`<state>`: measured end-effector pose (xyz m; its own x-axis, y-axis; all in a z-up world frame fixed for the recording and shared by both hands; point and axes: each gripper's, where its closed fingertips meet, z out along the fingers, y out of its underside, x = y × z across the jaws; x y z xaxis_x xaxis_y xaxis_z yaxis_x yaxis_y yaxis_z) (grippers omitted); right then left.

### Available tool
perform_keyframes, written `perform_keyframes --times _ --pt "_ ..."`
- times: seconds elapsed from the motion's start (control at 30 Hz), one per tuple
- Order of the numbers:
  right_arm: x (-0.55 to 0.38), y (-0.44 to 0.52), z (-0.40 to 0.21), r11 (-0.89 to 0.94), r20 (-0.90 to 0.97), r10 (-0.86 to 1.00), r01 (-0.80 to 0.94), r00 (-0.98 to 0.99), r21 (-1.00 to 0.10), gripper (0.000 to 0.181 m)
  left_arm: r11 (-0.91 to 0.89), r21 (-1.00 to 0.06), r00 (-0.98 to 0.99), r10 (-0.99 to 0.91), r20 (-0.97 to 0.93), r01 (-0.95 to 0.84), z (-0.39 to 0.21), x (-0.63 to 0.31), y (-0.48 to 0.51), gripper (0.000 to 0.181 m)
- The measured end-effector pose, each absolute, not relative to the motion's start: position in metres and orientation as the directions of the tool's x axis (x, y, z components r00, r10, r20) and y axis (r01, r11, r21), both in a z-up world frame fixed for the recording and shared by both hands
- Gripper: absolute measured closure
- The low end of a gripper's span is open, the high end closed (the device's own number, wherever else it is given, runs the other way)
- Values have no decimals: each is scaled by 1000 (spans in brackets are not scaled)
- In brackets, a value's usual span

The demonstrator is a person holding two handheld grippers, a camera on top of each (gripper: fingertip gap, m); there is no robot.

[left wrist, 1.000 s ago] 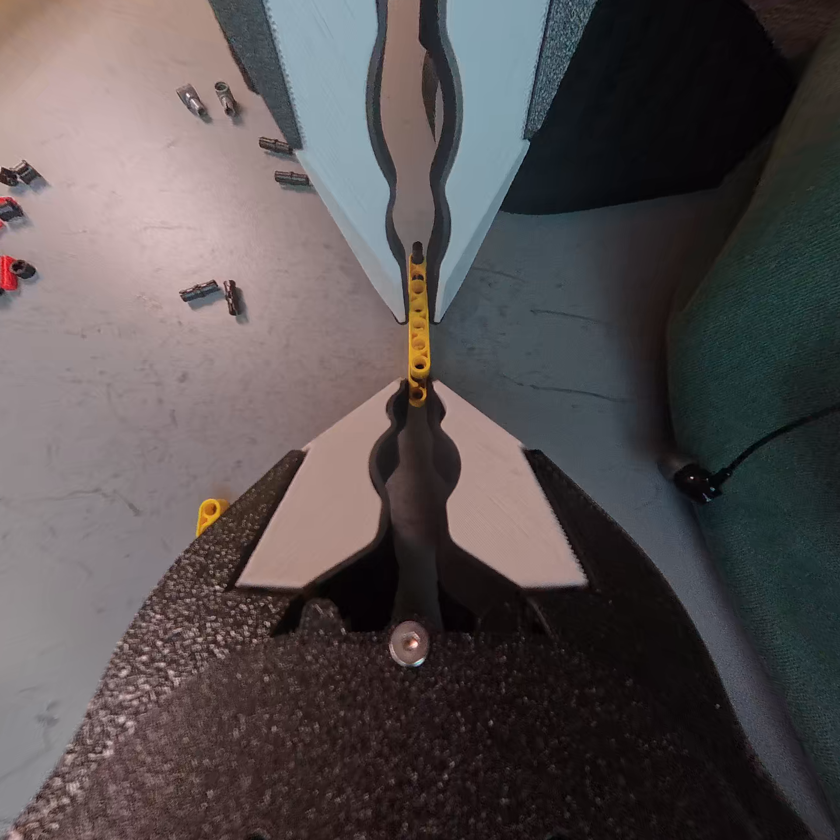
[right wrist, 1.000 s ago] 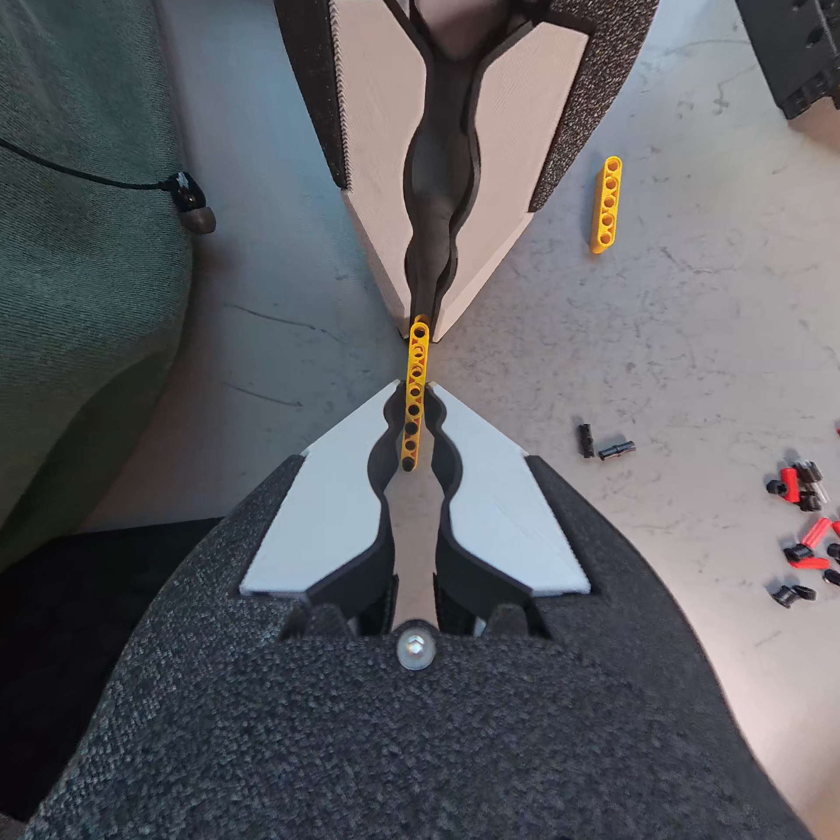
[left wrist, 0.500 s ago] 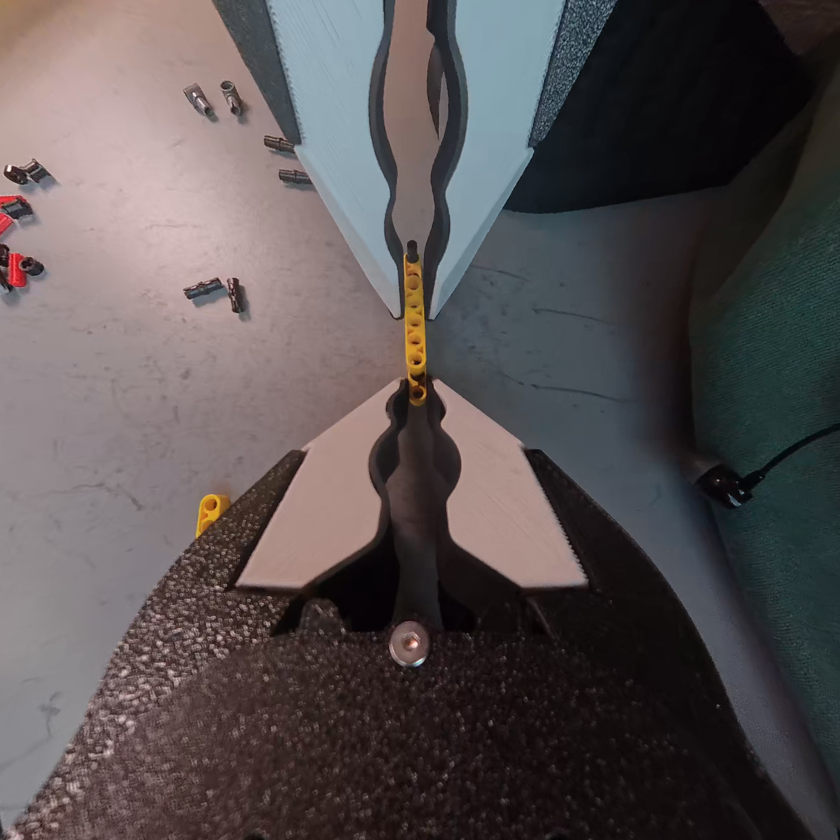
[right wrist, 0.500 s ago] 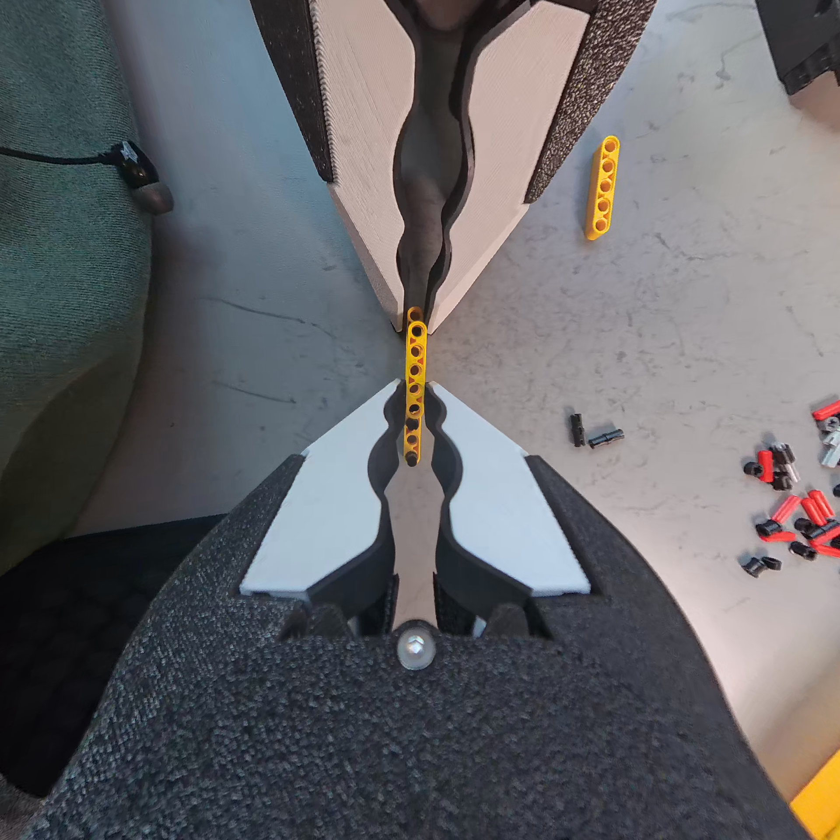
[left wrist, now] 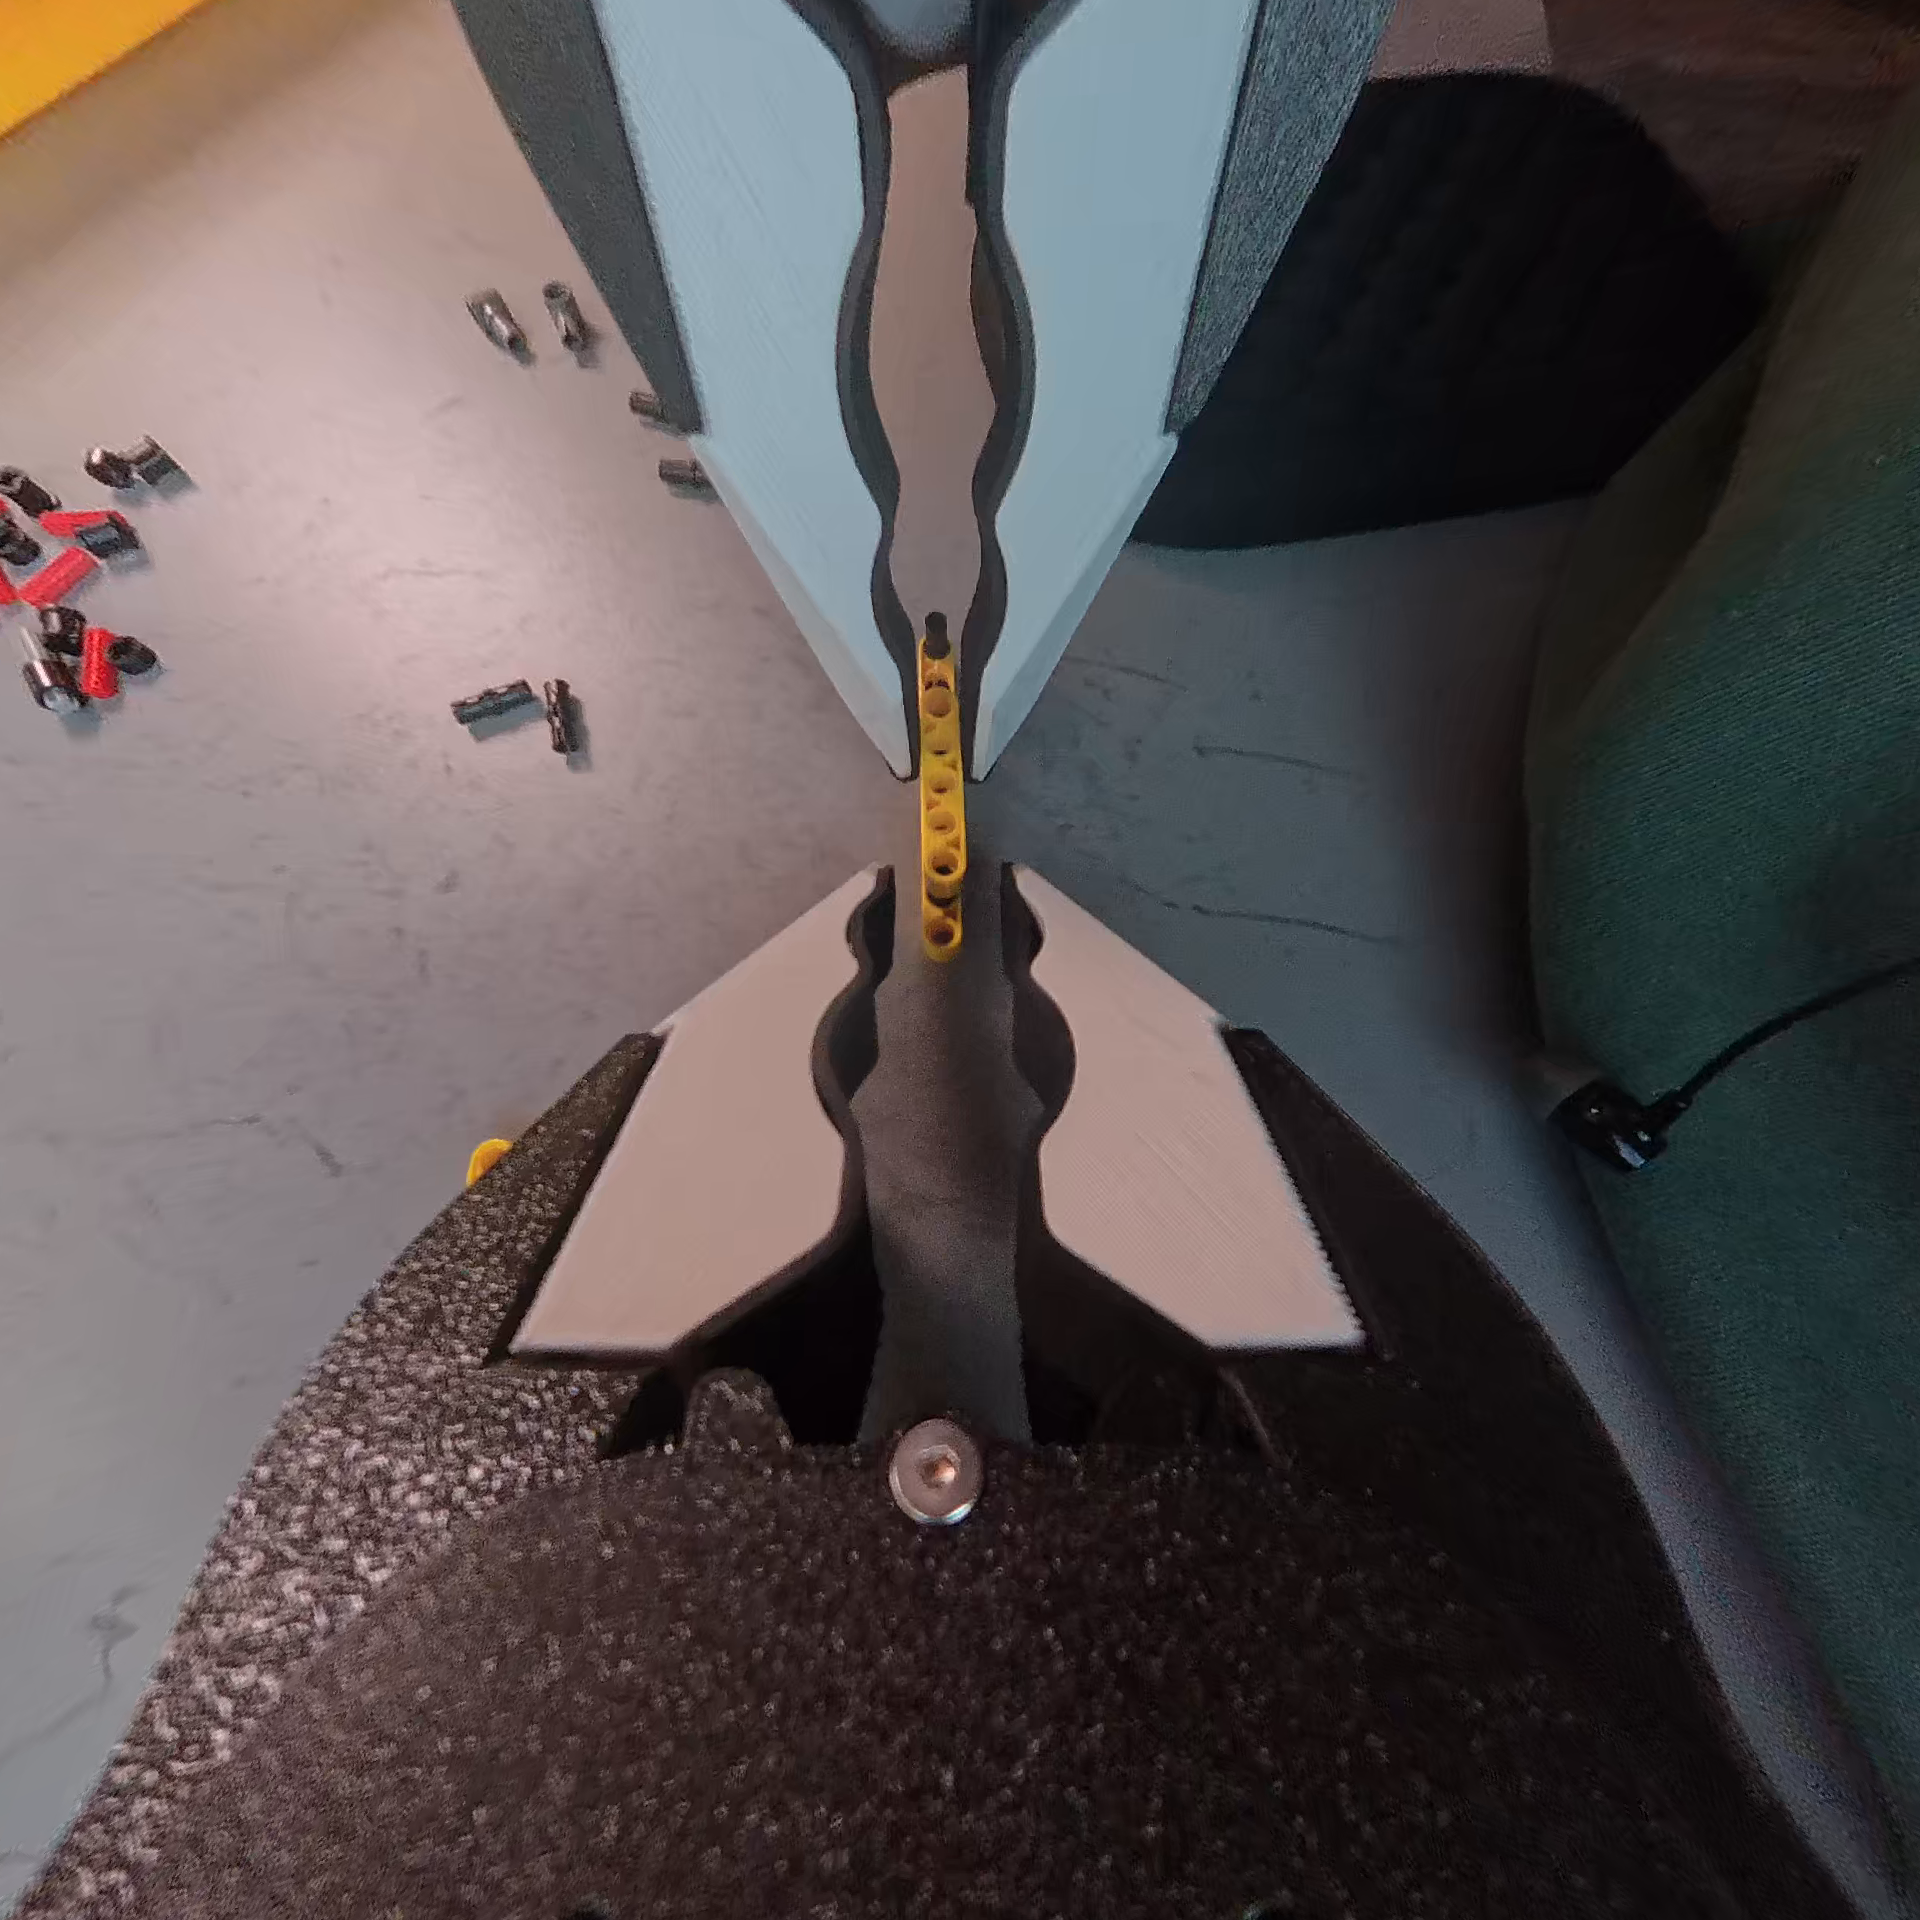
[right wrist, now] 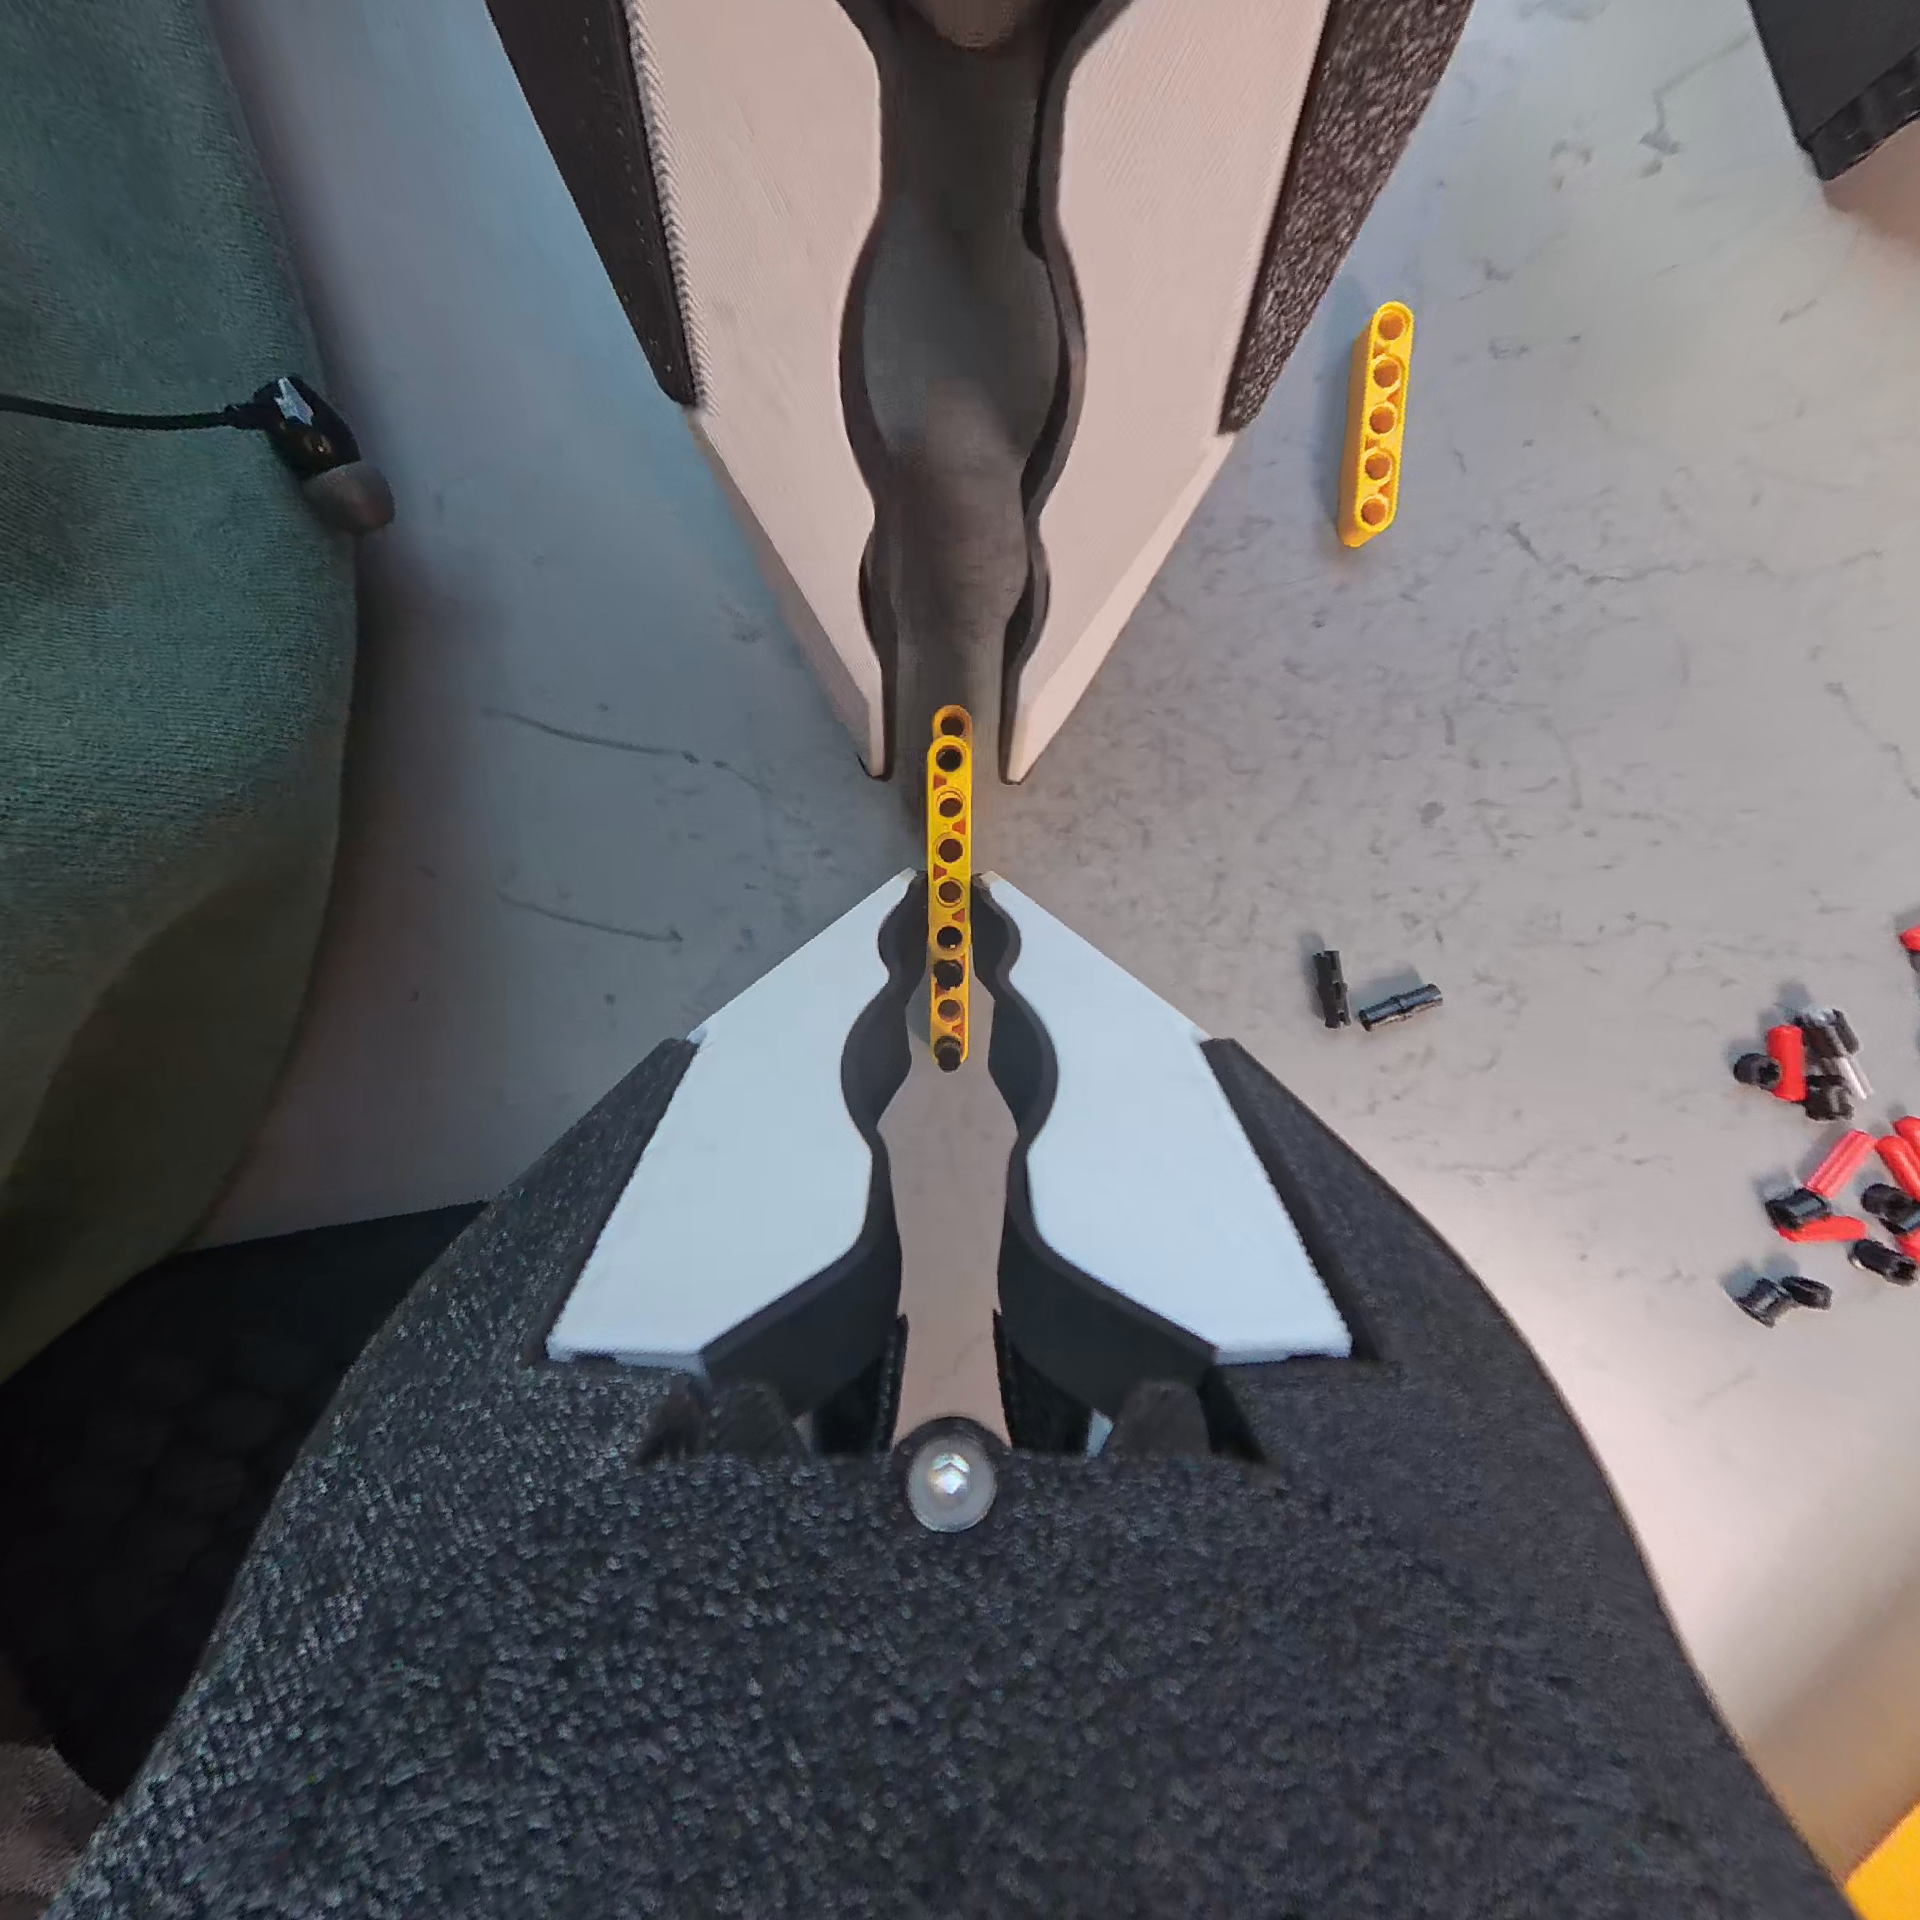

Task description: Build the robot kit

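The right gripper [right wrist: 948,878] pinches a long yellow plastic beam with a row of round holes [right wrist: 949,894] at frame centre, its fingers pressed against the beam's sides. The left gripper [left wrist: 943,883] faces it tip to tip, fingers spread slightly — the beam's other end sits between them, apparently untouched. A black pin [left wrist: 935,627] sticks out of the gripped end. Judgement: keep both grippers in line — a twist could lever the beam loose. Loose red and black connector pieces [right wrist: 1839,1164] lie on the grey mottled surface [right wrist: 1558,779] at right.
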<state>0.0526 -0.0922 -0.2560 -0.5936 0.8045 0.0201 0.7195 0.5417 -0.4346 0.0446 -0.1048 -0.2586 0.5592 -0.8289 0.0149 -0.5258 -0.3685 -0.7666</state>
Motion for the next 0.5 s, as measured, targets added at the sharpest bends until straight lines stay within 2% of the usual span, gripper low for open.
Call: perform_keyframes --times 0.03,0.13,0.27,0.3,0.37,0.5 --pt "53 -92 -256 542 23 804 717 -594 -438 174 -366 -784 560 -828 28 -502 -254 46 -105 162" --pt "52 -92 -256 539 28 807 717 -590 -443 174 -367 -793 568 -822 32 -487 -252 46 -103 174" --pt "53 -91 -256 563 54 793 694 -607 -449 172 -368 -792 567 -823 34 -487 -252 47 -102 175" --pt "52 -93 -255 572 62 784 678 -618 -462 164 -370 -791 566 -823 36 -487 -252 47 -102 175" --pt "50 -98 -250 566 60 777 653 -627 -503 161 -368 -790 565 -824 33 -490 -252 47 -102 174" --pt "45 -98 -249 579 85 768 632 -635 -516 169 -374 -789 564 -824 42 -487 -252 47 -102 175"
